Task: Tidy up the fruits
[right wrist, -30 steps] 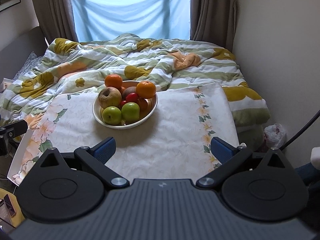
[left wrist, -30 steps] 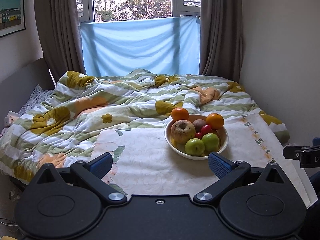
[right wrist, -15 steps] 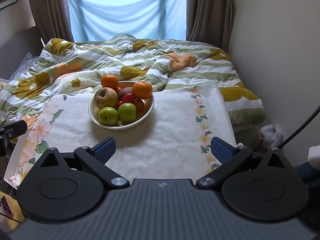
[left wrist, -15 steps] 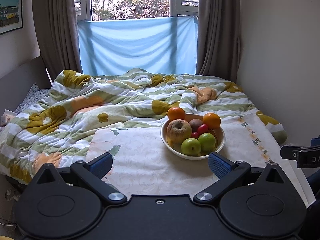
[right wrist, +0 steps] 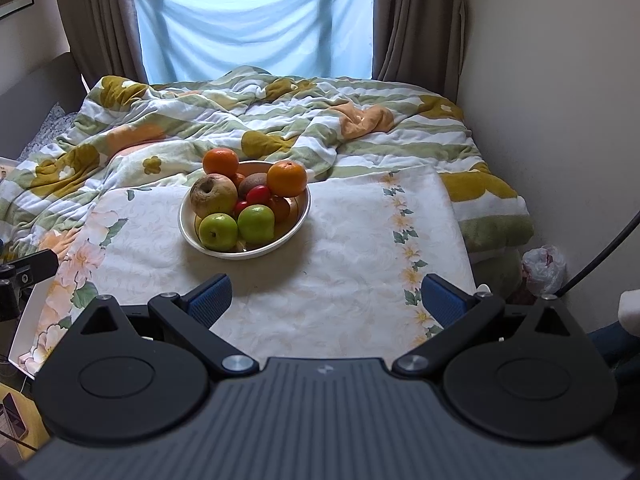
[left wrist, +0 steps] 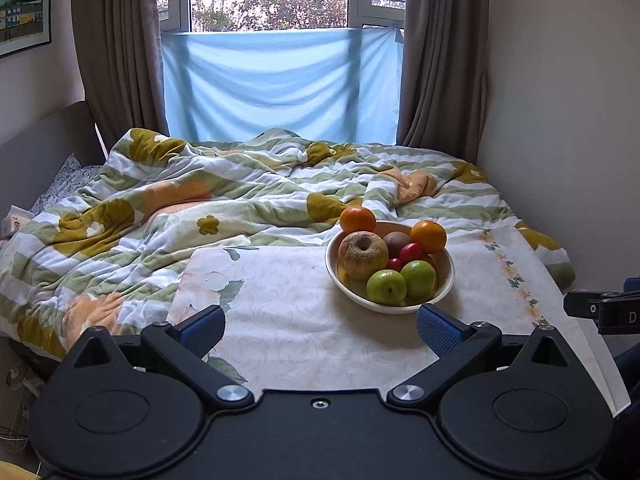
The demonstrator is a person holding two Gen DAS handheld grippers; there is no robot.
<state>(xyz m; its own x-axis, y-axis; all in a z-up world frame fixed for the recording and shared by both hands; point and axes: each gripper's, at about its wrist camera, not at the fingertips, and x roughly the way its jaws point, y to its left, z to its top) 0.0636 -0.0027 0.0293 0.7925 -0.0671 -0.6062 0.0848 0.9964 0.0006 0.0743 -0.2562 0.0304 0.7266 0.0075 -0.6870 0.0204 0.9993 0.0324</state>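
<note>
Left wrist view: both grippers, left (left wrist: 320,326) and right (right wrist: 326,294), have drifted slightly, fingers spread empty; fruits stay piled in bowl (left wrist: 448,280).

Only one letter readable: white "D" on black gripper part (left wrist: 612,314) at right edge of left wrist view. Rest of word cut off by picture edge. Small box (left wrist: 14,222) by bed at far left has marks, too tiny to read. Framed picture (left wrist: 24,8) on wall shows buildings, no words readable.
</note>
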